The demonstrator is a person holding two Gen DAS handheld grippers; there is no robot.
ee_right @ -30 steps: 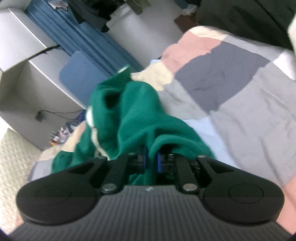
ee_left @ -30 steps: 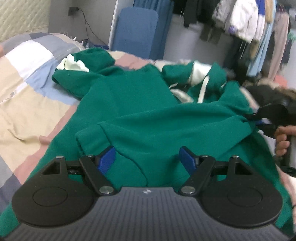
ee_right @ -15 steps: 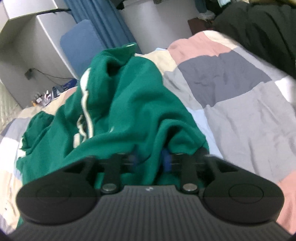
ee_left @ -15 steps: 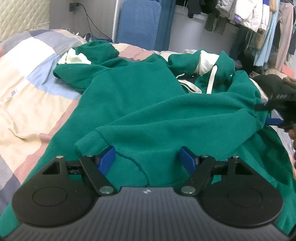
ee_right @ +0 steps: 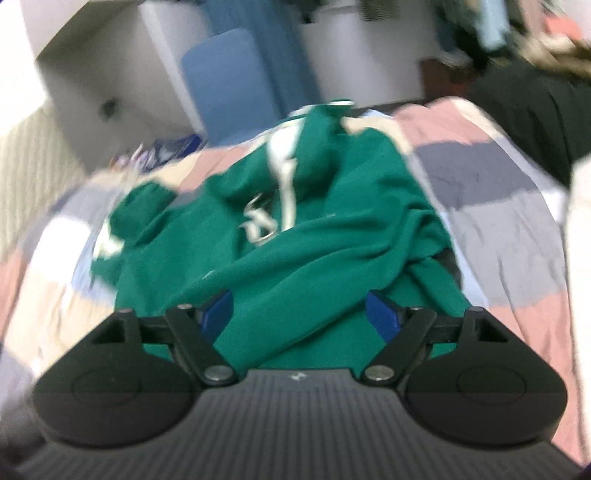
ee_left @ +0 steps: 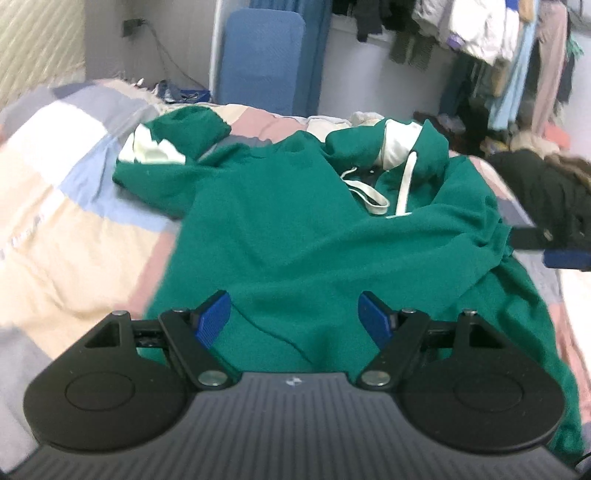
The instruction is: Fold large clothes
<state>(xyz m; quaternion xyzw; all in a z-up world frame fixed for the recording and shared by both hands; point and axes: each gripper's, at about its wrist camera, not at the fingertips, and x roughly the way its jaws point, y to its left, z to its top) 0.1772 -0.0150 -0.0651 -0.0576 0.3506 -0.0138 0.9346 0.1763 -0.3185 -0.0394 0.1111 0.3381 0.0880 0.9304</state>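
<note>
Left wrist view: my left gripper [ee_left: 295,319] is hanging over the near hem of the green hoodie [ee_left: 295,236], jaws standing wide, blue pads [ee_left: 212,319] clear of the cloth and gripping nothing. Hoodie is lying crumpled across the patchwork quilt [ee_left: 66,221], one sleeve with a white cuff [ee_left: 147,151] reaching toward the far left, hood and white drawstrings [ee_left: 402,184] bunching at the far right. At the right edge my right gripper [ee_left: 546,245] is showing as a dark shape with a blue pad, just beside the hoodie's edge, apart from it as far as I can tell. Right wrist view, blurred: my right gripper [ee_right: 299,319] has just been opening its jaws and is now released; green fabric is lying below the gap, not pinched between the pads [ee_right: 218,317]. A fold is running diagonally across the hoodie [ee_right: 295,251] here, drawstrings [ee_right: 284,192] beyond it. Clothes [ee_left: 480,33] are hanging along the far wall, a blue panel [ee_left: 262,59] leaning beside them, a dark garment [ee_left: 546,188] heaped at the bed's right side.
</note>
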